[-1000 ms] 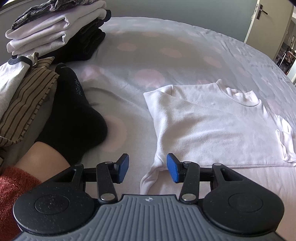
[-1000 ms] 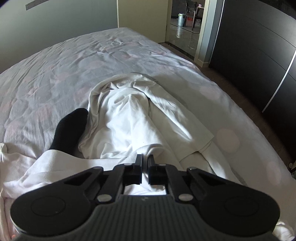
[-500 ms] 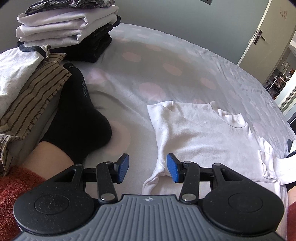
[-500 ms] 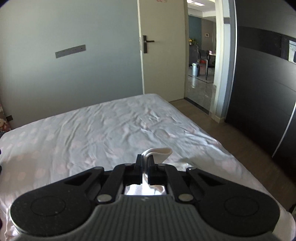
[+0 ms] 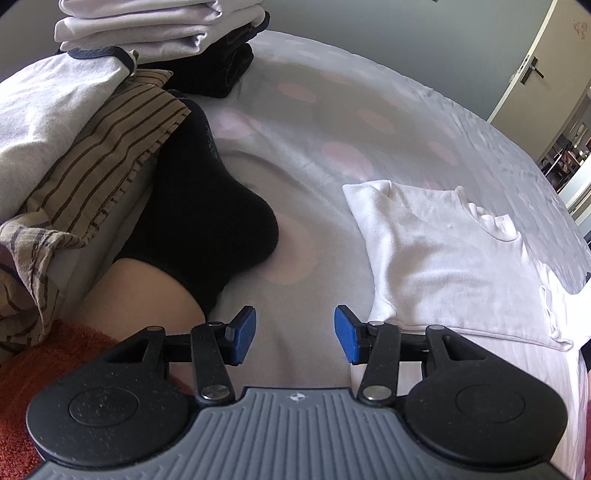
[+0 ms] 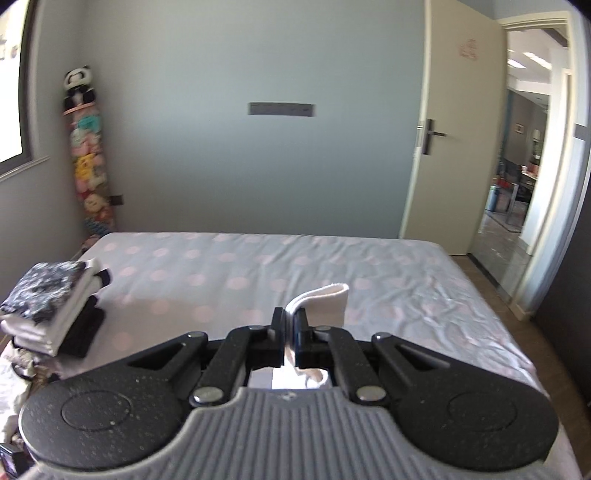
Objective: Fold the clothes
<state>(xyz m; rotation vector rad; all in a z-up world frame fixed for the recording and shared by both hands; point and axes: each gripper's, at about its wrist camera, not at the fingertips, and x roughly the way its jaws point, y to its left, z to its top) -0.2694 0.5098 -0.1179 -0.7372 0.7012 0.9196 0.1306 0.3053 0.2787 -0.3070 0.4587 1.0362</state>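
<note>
A white t-shirt [image 5: 439, 254] lies partly folded on the bed, to the right in the left wrist view, collar pointing away. My left gripper [image 5: 293, 334] hovers open just left of the shirt's near corner, nothing between its blue pads. In the right wrist view my right gripper [image 6: 290, 332] is shut on a fold of white cloth [image 6: 325, 301], which sticks up past the fingertips. The rest of that cloth hangs below, hidden by the gripper body.
A person's foot in a black sock [image 5: 210, 206] rests on the bed left of the shirt. A stack of folded clothes [image 5: 173, 33] [image 6: 51, 306] and loose striped garments [image 5: 88, 170] lie at the left. An open door [image 6: 454, 147] stands at the right.
My right gripper has lifted high with the white cloth and swung left, from looking down at the bed to facing the far wall. The left gripper shifted left, away from the shirt corner.
</note>
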